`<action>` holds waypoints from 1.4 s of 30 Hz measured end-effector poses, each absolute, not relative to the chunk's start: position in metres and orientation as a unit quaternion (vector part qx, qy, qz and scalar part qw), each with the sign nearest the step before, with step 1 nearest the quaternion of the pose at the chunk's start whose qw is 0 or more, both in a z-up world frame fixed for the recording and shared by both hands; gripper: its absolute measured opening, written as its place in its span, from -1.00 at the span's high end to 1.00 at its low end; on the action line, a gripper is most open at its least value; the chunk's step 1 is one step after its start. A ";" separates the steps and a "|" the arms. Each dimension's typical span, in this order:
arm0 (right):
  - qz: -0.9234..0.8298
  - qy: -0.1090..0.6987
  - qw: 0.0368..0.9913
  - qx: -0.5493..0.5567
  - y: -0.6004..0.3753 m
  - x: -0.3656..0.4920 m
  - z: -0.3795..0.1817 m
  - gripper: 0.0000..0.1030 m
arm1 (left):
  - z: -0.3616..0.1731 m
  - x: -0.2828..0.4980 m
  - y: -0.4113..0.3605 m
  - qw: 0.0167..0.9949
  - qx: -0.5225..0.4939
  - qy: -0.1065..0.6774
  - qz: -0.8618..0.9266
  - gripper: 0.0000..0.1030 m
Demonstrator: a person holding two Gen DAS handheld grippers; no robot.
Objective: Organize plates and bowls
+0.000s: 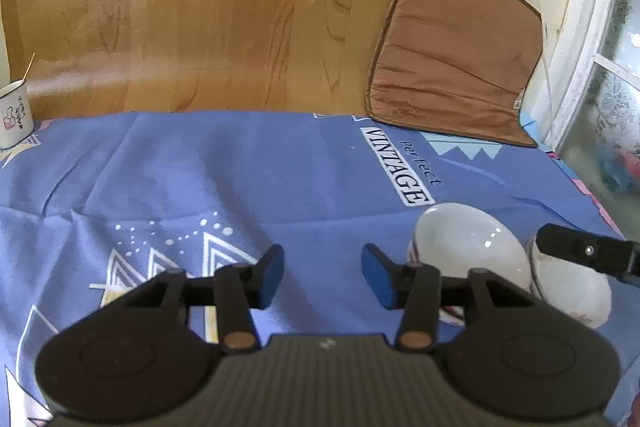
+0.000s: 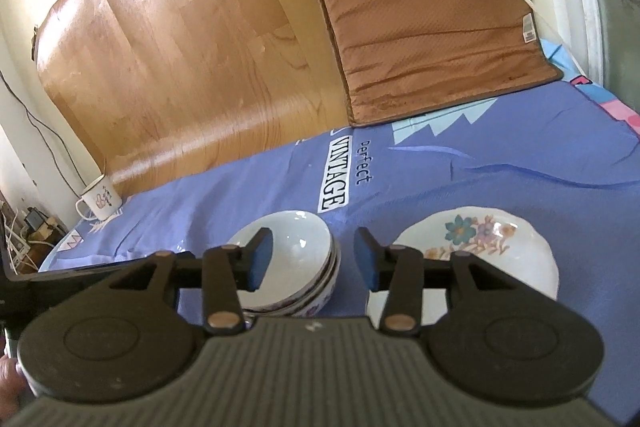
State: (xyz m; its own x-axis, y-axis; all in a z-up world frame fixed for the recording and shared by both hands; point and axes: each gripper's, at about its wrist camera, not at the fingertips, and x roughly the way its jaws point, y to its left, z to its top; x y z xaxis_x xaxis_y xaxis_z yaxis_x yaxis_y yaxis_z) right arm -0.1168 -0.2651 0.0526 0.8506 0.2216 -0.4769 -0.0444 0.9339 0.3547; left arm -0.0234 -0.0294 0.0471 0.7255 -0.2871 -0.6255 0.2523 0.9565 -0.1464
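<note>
a wood-grain board (image 2: 180, 47) leans against the wall behind a table draped in a blue printed cloth (image 1: 240, 167), its "perfect vintage" label facing the room. a brown quilted cushion (image 2: 432, 19) stands propped beside the board at the cloth's far edge, with a white cable running down past it.

on the cloth sit the dishes: a floral plate (image 2: 476, 247), white with blue and purple flowers, lies flat to the right, and just beside it on the left a stack of white bowls (image 2: 296, 267) is nested together, upright. the two are near each other but whether they touch cannot be told.

the right gripper (image 2: 314, 259) hovers low over the gap between bowls and plate, its blue-padded fingers spread wide and holding nothing. the left gripper (image 1: 322, 277) hangs over bare cloth to the left of the bowls, jaws likewise parted and empty; from its camera the bowls (image 1: 468, 247) appear at the right with a tip of the other gripper above them.

a small enamel mug (image 2: 100, 201) stands at the far left corner of the cloth, well apart from the dishes.
</note>
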 end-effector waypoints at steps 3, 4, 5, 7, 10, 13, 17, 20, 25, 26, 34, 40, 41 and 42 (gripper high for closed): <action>0.070 0.264 0.948 0.165 -0.265 -0.116 0.053 0.06 | 0.047 -0.024 -0.028 0.931 -0.022 0.337 -0.141 -0.12; 0.070 0.264 0.948 0.163 -0.264 -0.116 0.053 0.05 | 0.047 -0.024 -0.028 0.931 -0.021 0.337 -0.140 -0.19; 0.070 0.264 0.948 0.162 -0.264 -0.115 0.053 0.04 | 0.046 -0.023 -0.028 0.931 -0.020 0.337 -0.139 -0.31; 0.069 0.264 0.948 0.161 -0.264 -0.115 0.053 0.03 | 0.046 -0.023 -0.028 0.932 -0.020 0.336 -0.137 -0.59; 0.067 0.265 0.949 0.161 -0.265 -0.114 0.052 0.02 | 0.048 -0.026 -0.028 0.936 -0.018 0.325 -0.133 -0.84; 0.064 0.266 0.948 0.161 -0.266 -0.113 0.052 0.02 | 0.051 -0.028 -0.027 0.938 -0.018 0.319 -0.134 -1.00; 0.063 0.264 0.949 0.159 -0.267 -0.113 0.052 0.02 | 0.053 -0.030 -0.029 0.940 -0.012 0.313 -0.135 -1.00; 0.062 0.263 0.950 0.156 -0.269 -0.113 0.054 0.02 | 0.055 -0.031 -0.033 0.939 -0.003 0.315 -0.136 -1.00; 0.061 0.258 0.952 0.152 -0.273 -0.113 0.057 0.01 | 0.060 -0.035 -0.033 0.943 -0.006 0.307 -0.132 -1.00; 0.060 0.257 0.953 0.151 -0.274 -0.113 0.057 0.00 | 0.062 -0.035 -0.033 0.944 -0.006 0.304 -0.127 -1.00; 0.058 0.255 0.953 0.150 -0.278 -0.113 0.058 -0.04 | 0.073 -0.046 -0.031 0.965 0.009 0.252 -0.066 -1.00; 0.073 0.255 0.954 0.138 -0.277 -0.110 0.063 -0.08 | 0.072 -0.049 -0.040 0.964 0.035 0.255 -0.064 -1.00; 0.077 0.256 0.954 0.135 -0.276 -0.109 0.064 -0.09 | 0.071 -0.049 -0.041 0.962 0.034 0.260 -0.069 -1.00; 0.080 0.257 0.954 0.132 -0.276 -0.107 0.065 -0.10 | 0.071 -0.048 -0.041 0.960 0.031 0.266 -0.076 -1.00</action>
State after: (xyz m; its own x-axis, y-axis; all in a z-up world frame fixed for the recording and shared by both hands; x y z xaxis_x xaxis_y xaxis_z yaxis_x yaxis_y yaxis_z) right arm -0.1075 -0.2757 0.0649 0.8555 0.2202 -0.4687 -0.0842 0.9522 0.2937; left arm -0.0479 -0.0414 0.0710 0.8466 -0.1287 -0.5164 0.1617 0.9866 0.0193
